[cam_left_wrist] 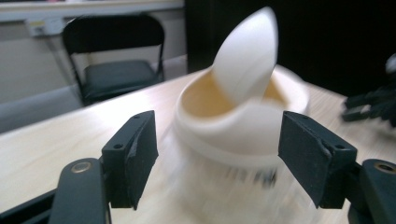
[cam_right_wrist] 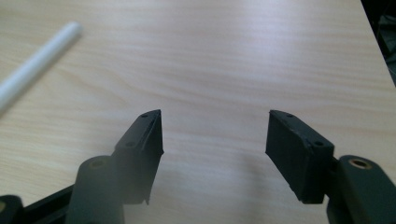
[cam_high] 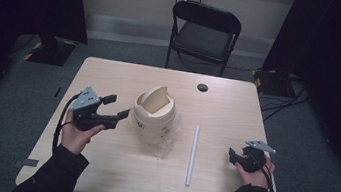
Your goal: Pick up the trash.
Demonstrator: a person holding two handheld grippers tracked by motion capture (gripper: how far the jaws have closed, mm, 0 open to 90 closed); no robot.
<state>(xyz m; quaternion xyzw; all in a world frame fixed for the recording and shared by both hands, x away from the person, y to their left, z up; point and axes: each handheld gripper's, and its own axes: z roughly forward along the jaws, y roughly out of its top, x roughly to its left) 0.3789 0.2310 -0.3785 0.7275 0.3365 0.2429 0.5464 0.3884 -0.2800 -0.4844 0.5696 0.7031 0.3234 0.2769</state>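
Observation:
A small cream bin (cam_high: 153, 115) with a tilted swing lid (cam_high: 154, 97) stands at the middle of the table, on what looks like a clear plastic base (cam_high: 165, 145). My left gripper (cam_high: 117, 106) is open just left of the bin, apart from it. In the left gripper view the bin (cam_left_wrist: 243, 126) sits ahead between the open jaws of the left gripper (cam_left_wrist: 217, 140), its lid (cam_left_wrist: 245, 56) tipped up. A white rod (cam_high: 193, 154) lies to the right of the bin. My right gripper (cam_high: 231, 156) is open near the table's right edge; the right gripper (cam_right_wrist: 215, 135) hovers over bare wood, with the rod (cam_right_wrist: 32, 67) off to the left.
The wooden table (cam_high: 111, 72) has a round cable hole (cam_high: 202, 87) at the back. A black folding chair (cam_high: 205, 35) stands behind it, also seen as the chair (cam_left_wrist: 116, 65). Dark curtains flank both sides. The right gripper (cam_left_wrist: 373, 105) appears far off.

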